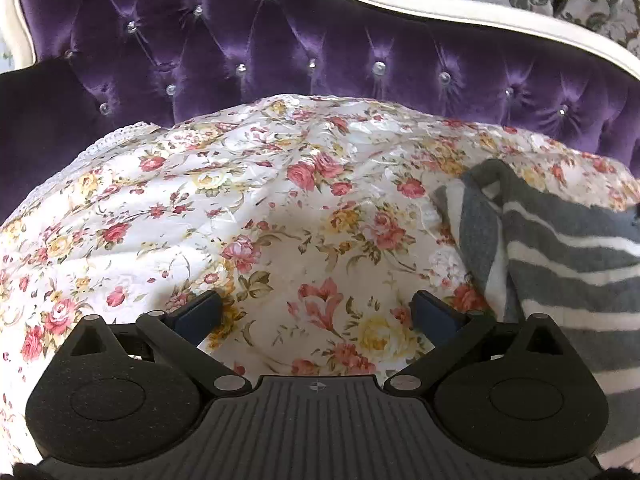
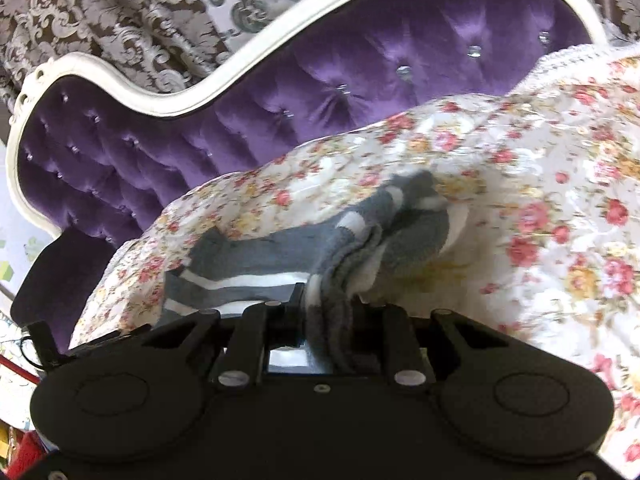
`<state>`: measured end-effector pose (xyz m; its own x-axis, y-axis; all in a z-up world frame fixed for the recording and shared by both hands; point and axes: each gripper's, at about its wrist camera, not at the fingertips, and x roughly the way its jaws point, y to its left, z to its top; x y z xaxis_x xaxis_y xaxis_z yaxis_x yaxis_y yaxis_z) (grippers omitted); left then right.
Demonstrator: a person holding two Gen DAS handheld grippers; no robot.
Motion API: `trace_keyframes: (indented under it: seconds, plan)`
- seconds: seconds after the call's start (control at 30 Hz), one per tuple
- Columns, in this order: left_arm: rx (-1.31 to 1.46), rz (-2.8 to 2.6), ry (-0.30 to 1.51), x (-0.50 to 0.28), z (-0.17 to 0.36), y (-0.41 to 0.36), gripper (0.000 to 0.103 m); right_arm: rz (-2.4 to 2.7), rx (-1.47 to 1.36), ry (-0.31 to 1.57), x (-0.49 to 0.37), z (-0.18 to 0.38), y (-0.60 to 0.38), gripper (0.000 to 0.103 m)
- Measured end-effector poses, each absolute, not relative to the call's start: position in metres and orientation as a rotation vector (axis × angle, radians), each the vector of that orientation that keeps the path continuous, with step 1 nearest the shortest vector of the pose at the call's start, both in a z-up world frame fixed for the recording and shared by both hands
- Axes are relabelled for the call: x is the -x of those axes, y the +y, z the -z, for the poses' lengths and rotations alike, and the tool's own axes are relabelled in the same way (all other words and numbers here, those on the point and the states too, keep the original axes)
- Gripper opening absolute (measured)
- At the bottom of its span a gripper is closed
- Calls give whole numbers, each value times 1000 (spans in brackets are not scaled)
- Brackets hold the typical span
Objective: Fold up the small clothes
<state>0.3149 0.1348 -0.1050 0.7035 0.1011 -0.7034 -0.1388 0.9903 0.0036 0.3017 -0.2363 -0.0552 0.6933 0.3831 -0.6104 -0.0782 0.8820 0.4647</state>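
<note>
1. Purple tufted velvet sofa (image 1: 280, 52), edged with a white frame (image 1: 460, 12), filled the background of both wrist views; patterned grey-and-white curtains (image 2: 120, 20) hung behind it.
2. Floral cloth (image 1: 240, 208) — white with pink and yellow roses — covered the seat.
3. Grey sock with white stripes (image 2: 288, 248) lay crumpled on the floral cloth, at the right edge of the left wrist view.
4. Right gripper (image 2: 326, 300) was clamped on the sock's bunched fabric — the jaws stood close together with grey knit between them.
5. Left gripper (image 1: 316, 310) hovered over the cloth just beside the sock, jaws spread wide and holding nothing.
</note>
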Motion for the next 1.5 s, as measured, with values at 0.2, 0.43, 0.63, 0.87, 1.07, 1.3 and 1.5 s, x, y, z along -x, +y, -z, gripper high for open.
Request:
trace_keyframes:
  seconds: [0.2, 0.43, 0.63, 0.87, 1.07, 1.3, 1.5]
  plan:
    - [48, -127, 773, -315, 108, 134, 103, -330, -391, 767, -317, 33, -184, 29]
    - [52, -126, 762, -314, 109, 134, 103, -414, -309, 831, -335, 43, -98, 28]
    - [57, -127, 753, -311, 109, 134, 103, -439, -182, 906, -344, 72, -41, 35]
    - [61, -127, 747, -311, 109, 134, 103, -568, -309, 787, -326, 58, -55, 59]
    - [58, -129, 753, -310, 109, 134, 103, -512, -165, 664, -294, 44, -76, 72]
    - [54, -127, 765, -313, 109, 134, 103, -556, 133, 557, -238, 64, -68, 77]
    - [48, -102, 796, -318, 106, 137, 103, -588, 324, 513, -228, 89, -37, 78]
